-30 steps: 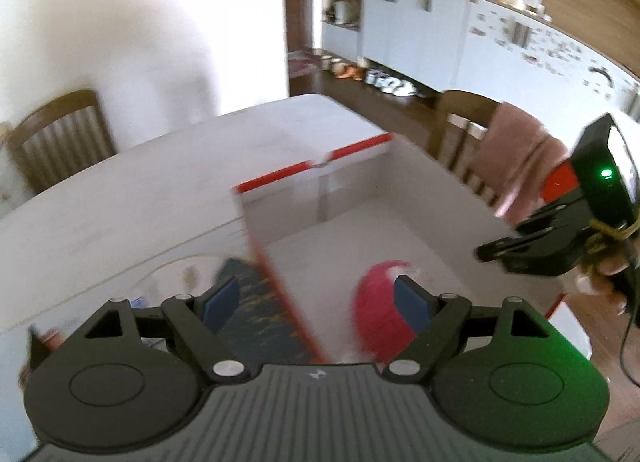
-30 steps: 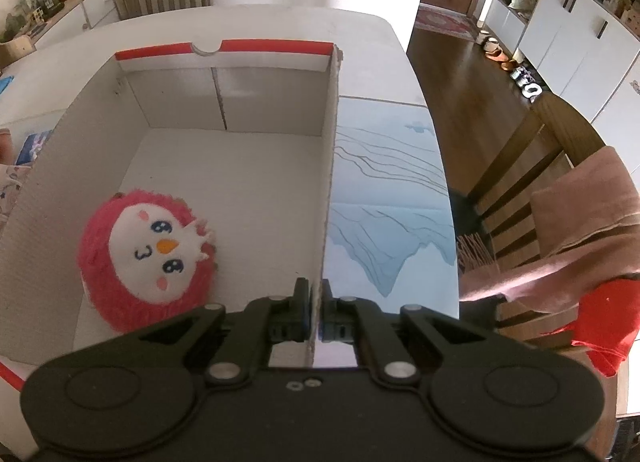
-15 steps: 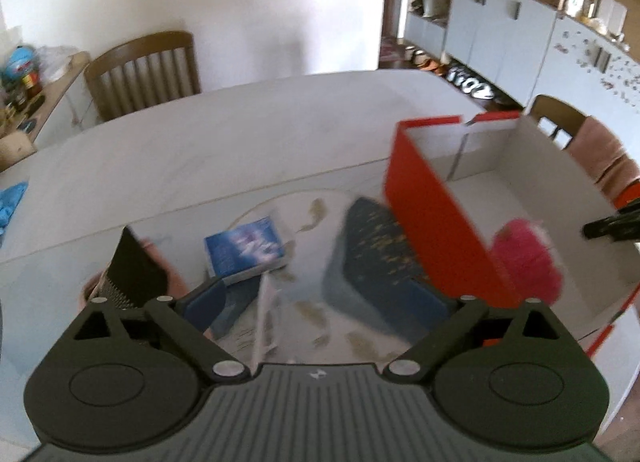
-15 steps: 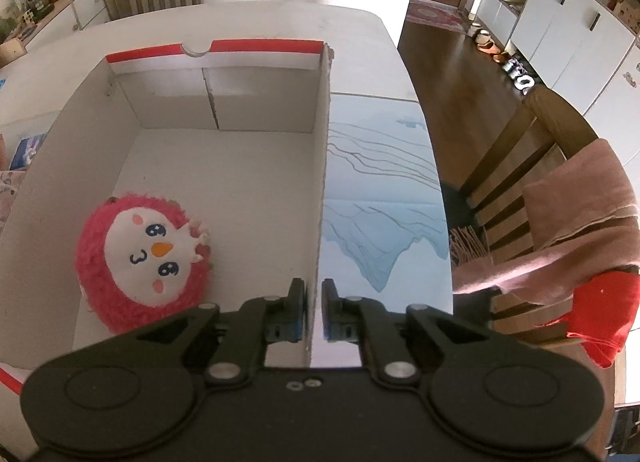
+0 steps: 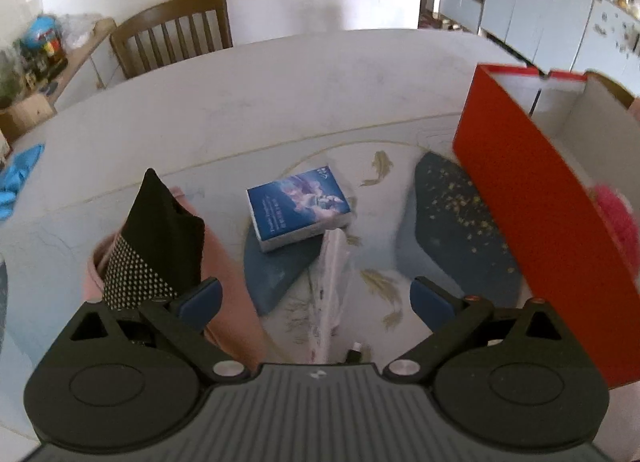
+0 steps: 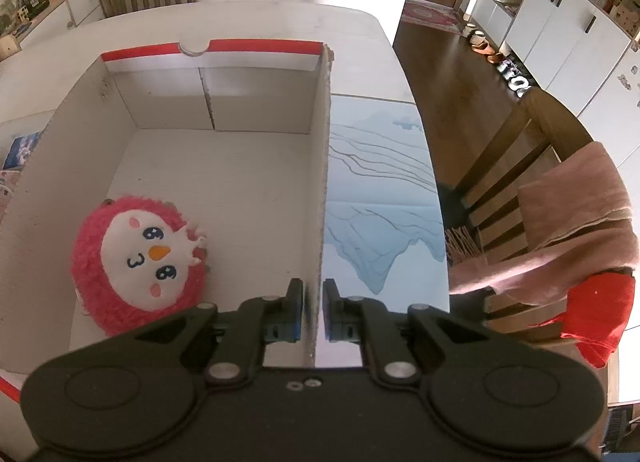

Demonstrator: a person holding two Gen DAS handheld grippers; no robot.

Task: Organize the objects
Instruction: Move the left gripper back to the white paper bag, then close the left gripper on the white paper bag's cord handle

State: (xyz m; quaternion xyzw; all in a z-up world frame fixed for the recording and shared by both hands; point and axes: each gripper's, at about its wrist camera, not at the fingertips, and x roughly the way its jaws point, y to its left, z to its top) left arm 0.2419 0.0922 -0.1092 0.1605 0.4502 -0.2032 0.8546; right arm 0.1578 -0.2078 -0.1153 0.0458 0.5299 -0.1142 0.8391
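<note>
Dining table (image 5: pixel 280 86), mat on top. Blue box (image 5: pixel 298 208) mid-mat, left of red carton (image 5: pixel 536 222); looks light, stiff, glossy, so grab across short sides. L gripper (image 5: pixel 316 296) wide, empty, jaws just opened. R gripper (image 6: pixel 312 312) narrow, pinching carton wall. Plush (image 6: pixel 140 262) inside.

A wooden slat-back chair (image 5: pixel 172 32) stands at the far edge of the desk (image 5: pixel 280 78). White cabinets (image 6: pixel 560 22) line the wall well off from the desk, with shoes (image 6: pixel 492 56) on the dark floor before them. Beside the desk, another chair (image 6: pixel 520 166) carries a pink towel (image 6: pixel 568 214) and a red cloth (image 6: pixel 596 322).
</note>
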